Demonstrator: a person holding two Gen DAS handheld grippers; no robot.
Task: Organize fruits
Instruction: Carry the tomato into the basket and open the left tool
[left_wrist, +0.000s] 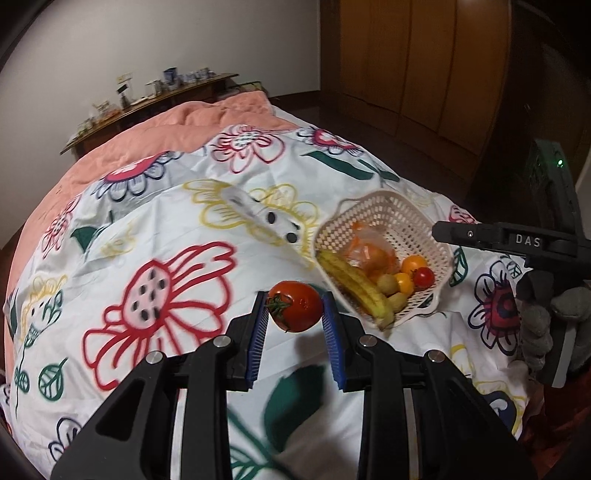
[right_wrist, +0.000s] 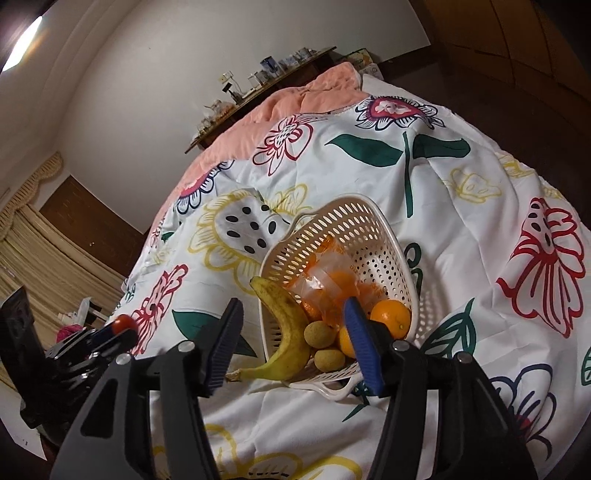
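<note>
My left gripper (left_wrist: 294, 308) is shut on a red tomato (left_wrist: 295, 305) and holds it above the bedspread, just left of the white plastic basket (left_wrist: 388, 206). The basket holds a banana (left_wrist: 354, 284), a bag of orange fruit (left_wrist: 369, 249), small oranges, yellow-green round fruits and a small red tomato (left_wrist: 423, 276). My right gripper (right_wrist: 291, 321) is open and empty, hovering in front of the basket (right_wrist: 354, 221). The banana (right_wrist: 286, 325) and an orange (right_wrist: 391, 317) lie between and beyond its fingers. The left gripper with the tomato (right_wrist: 123, 324) shows at the far left.
The basket sits on a flowered white bedspread (left_wrist: 166, 240) over a bed with a pink blanket (left_wrist: 207, 118). A wooden shelf with small items (left_wrist: 147, 99) stands behind. A wooden wardrobe (left_wrist: 406, 66) is at the right.
</note>
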